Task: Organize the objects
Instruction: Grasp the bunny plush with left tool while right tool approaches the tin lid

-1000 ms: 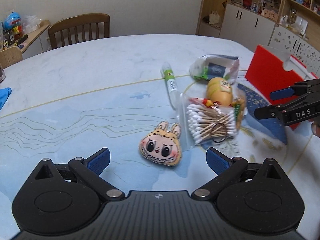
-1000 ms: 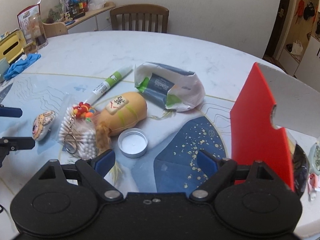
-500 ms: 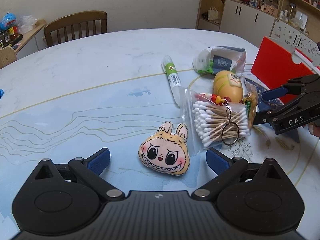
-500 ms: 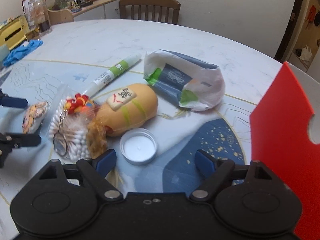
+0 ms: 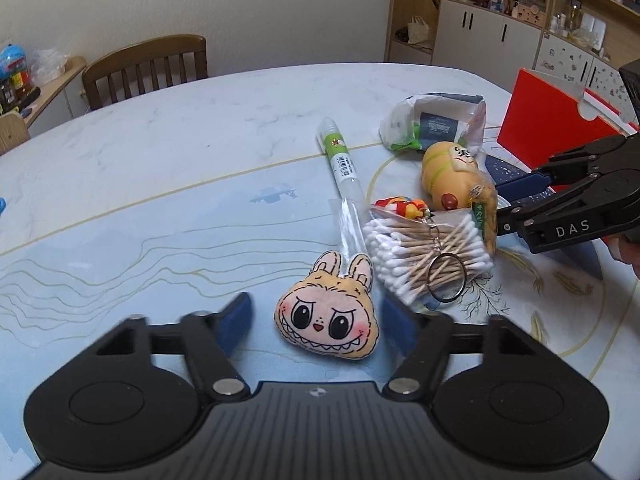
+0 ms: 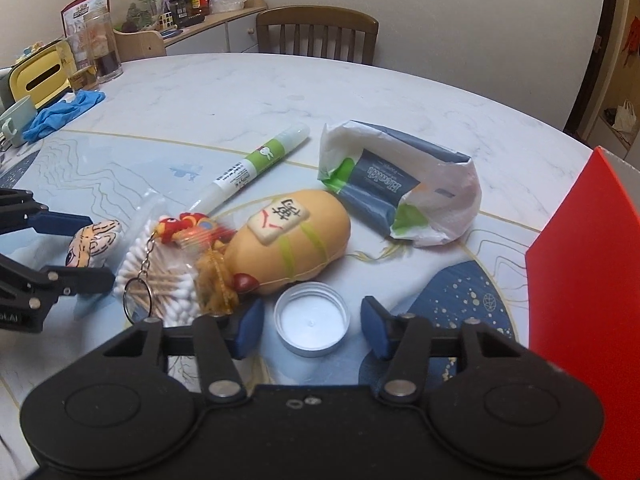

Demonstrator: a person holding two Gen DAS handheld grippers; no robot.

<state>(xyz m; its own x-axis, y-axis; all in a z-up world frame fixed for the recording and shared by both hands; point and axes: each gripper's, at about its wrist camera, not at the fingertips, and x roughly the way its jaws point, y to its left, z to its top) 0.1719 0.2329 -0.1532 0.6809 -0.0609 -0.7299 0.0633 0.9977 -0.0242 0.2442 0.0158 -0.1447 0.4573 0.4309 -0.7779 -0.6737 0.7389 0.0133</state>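
Observation:
A plush bunny face lies on the table between the fingers of my left gripper. Its jaws are closing, and a gap still shows on the left side, so the pads do not press on it. A white bottle cap sits open side up between the fingers of my right gripper. Those jaws are closing too, with a sliver of table on both sides of the cap. Beside the cap lie a yellow squishy toy, a bag of cotton swabs and a keychain.
A green and white pen and a bagged tissue pack lie further back. A red box stands at the right. A blue cloth, a yellow tissue holder, a glass and a chair line the far side.
Both pairs of jaws have narrowed from wide open: the left around the plush, the right around the cap. The right gripper has come closer to the cap.

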